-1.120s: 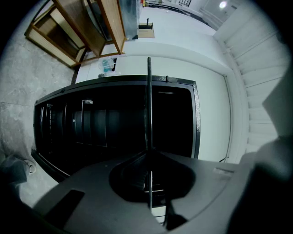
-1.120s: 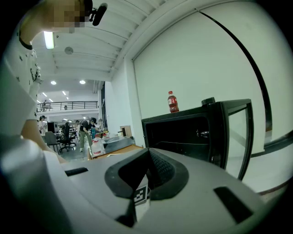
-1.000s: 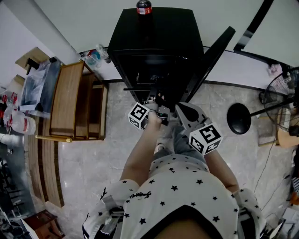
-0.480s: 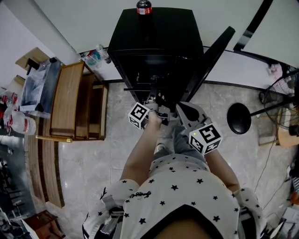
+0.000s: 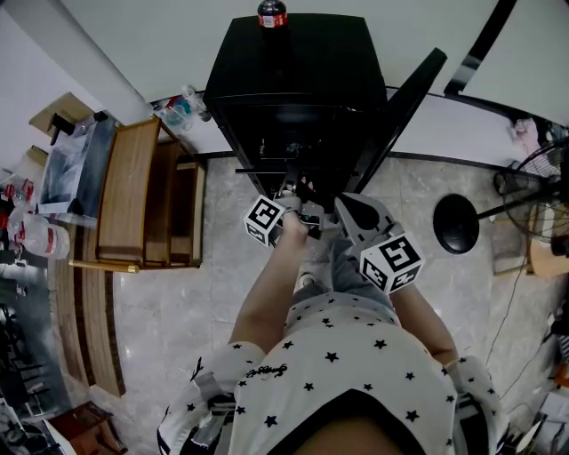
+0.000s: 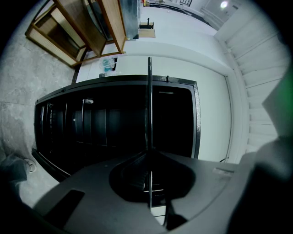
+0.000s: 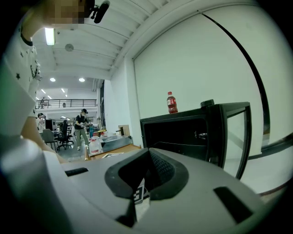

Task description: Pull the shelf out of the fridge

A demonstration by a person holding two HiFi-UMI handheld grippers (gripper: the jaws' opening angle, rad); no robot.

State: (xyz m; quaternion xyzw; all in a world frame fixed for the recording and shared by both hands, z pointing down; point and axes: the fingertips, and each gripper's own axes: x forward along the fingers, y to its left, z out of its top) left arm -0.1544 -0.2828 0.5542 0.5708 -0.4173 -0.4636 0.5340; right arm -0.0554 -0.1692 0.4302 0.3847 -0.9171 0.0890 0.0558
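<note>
The black fridge [image 5: 293, 80] stands against the wall with its door [image 5: 400, 107] swung open to the right. A thin wire shelf [image 5: 262, 169] sticks out of the dark opening. In the left gripper view it shows edge-on as a thin line [image 6: 149, 100] running into the jaws. My left gripper [image 5: 293, 188] is at the fridge mouth, shut on the shelf's front edge [image 6: 149, 151]. My right gripper [image 5: 342, 206] hangs just beside it, in front of the fridge. Its jaws [image 7: 147, 151] meet at the tips with nothing between them.
A cola bottle [image 5: 273, 15] stands on top of the fridge. A wooden rack [image 5: 147, 191] stands to the left and a fan's round base [image 5: 455, 225] to the right on the tiled floor. People stand far back in the hall [image 7: 81, 128].
</note>
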